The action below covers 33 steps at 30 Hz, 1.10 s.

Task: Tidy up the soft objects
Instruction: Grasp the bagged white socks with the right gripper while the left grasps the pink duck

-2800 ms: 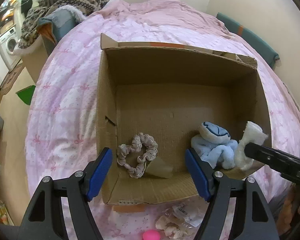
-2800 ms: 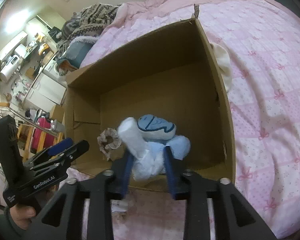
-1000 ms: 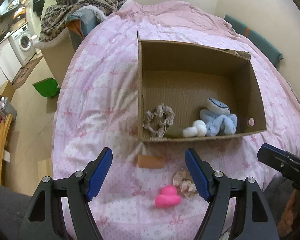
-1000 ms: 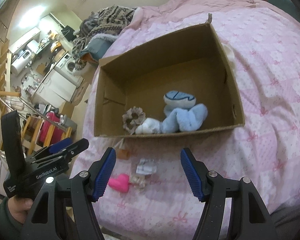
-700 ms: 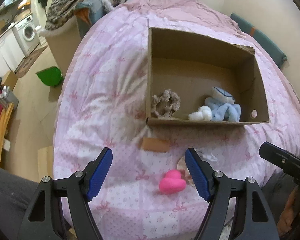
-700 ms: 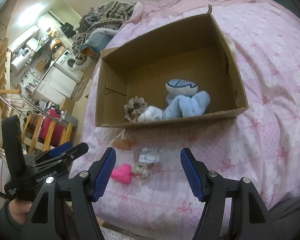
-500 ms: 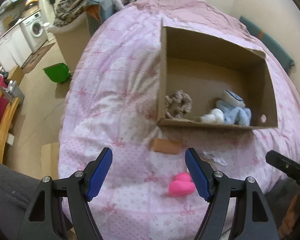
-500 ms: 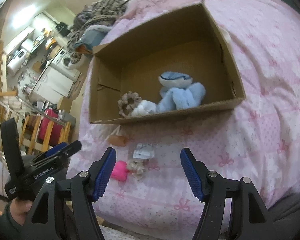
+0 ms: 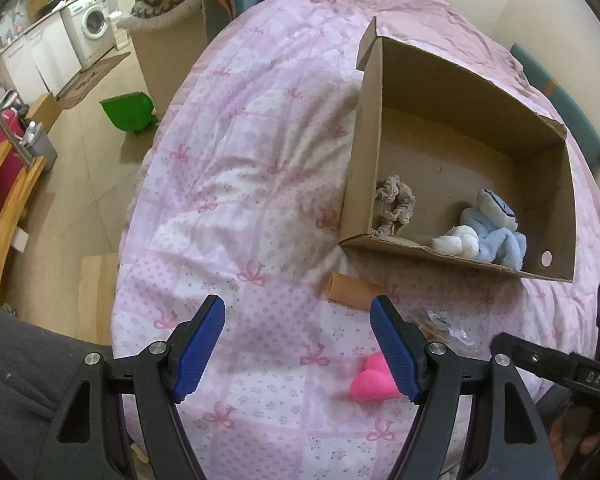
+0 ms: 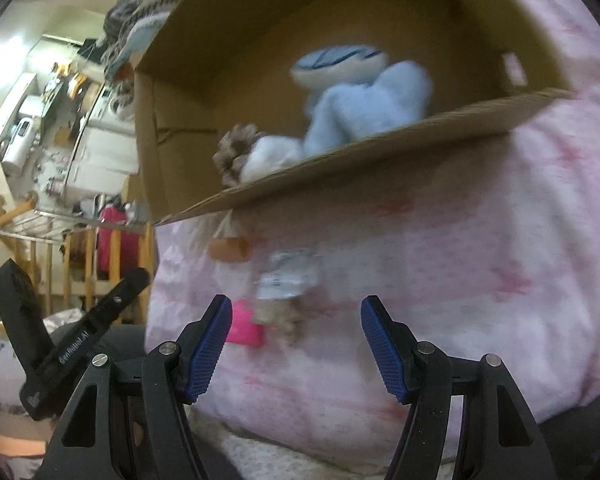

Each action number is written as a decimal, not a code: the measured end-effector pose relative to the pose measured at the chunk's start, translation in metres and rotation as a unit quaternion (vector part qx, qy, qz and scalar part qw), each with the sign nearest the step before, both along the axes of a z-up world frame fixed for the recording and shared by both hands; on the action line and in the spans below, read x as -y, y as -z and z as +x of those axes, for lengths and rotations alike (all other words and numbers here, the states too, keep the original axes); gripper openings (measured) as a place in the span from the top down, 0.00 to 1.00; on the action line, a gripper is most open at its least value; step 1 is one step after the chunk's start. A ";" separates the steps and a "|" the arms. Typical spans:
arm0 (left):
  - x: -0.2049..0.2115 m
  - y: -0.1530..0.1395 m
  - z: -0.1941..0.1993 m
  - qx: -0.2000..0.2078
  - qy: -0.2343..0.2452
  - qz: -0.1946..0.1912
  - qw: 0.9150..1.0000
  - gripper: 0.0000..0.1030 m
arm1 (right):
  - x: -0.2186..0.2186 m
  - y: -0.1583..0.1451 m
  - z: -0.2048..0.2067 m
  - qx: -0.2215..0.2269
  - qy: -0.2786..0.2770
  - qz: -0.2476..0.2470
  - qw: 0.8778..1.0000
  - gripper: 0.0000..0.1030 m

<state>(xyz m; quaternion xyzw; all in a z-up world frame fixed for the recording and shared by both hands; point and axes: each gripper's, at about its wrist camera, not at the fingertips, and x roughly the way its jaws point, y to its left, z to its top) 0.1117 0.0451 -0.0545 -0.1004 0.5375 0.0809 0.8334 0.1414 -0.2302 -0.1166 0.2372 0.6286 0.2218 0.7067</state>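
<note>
A blue plush toy (image 9: 496, 232), a white soft piece (image 9: 456, 242) and a beige scrunchie (image 9: 394, 204) lie in the cardboard box (image 9: 364, 152) on the pink bed (image 9: 236, 184). A pink heart (image 9: 370, 378) lies outside, near the box. Left gripper (image 9: 298, 350) and right gripper (image 10: 296, 346) both gape, empty.

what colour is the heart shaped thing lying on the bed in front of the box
Bright pink. The heart-shaped thing shows best in the left wrist view.
</note>
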 end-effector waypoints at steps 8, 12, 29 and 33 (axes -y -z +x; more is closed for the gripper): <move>-0.003 -0.002 0.000 0.002 -0.005 -0.011 1.000 0.29 | -0.049 0.023 0.021 -0.020 -0.043 -0.069 0.996 0.27; -0.003 -0.002 0.000 0.001 -0.005 -0.014 1.000 0.29 | -0.057 0.034 0.019 -0.014 -0.049 -0.085 0.995 0.30; 0.011 0.011 -0.002 -0.034 0.026 -0.022 0.999 0.29 | -0.009 -0.014 0.003 0.028 -0.009 -0.044 0.999 0.59; 0.032 0.026 -0.005 -0.067 0.065 -0.039 0.995 0.29 | 0.001 -0.027 -0.015 0.048 -0.010 -0.049 0.998 0.59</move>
